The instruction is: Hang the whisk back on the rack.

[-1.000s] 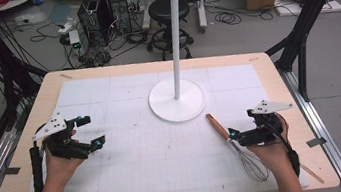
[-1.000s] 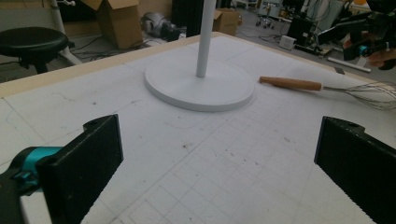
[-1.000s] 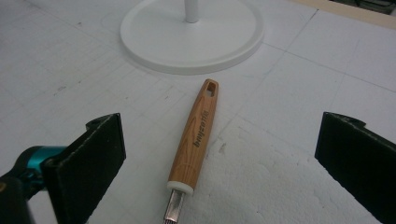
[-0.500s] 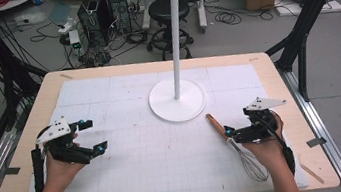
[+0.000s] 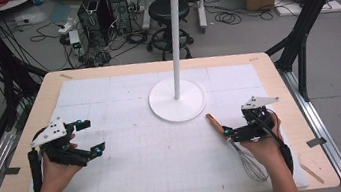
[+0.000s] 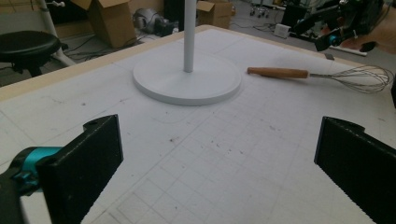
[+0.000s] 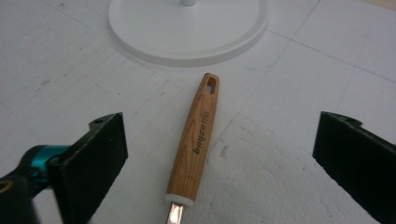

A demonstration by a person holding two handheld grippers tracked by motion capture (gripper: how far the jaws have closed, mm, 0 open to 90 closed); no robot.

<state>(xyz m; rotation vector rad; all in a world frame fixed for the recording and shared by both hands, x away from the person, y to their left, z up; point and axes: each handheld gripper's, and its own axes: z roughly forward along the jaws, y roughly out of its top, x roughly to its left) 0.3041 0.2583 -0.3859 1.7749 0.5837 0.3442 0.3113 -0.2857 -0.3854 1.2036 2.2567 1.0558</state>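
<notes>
Here, whisk [image 5: 236, 147] handle points toward stand base [image 5: 177, 100].

The white stand [image 5: 177, 100] rises mid-surface with a broad round base, blocking the centre. A whisk [image 5: 236, 147] lies right of it, just beside the base. The gridded surface [image 5: 158, 168] between the hands lies open.

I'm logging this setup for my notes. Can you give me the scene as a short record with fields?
surface: table with a white gridded mat
stand: white stand at mid-table, upright pole on a round base
whisk: whisk flat on the mat, wooden handle toward the stand's base, apart from it
left hand-held gripper: open, holding nothing
right hand-held gripper: open, jaws either side of the whisk handle, not closed on it
</notes>
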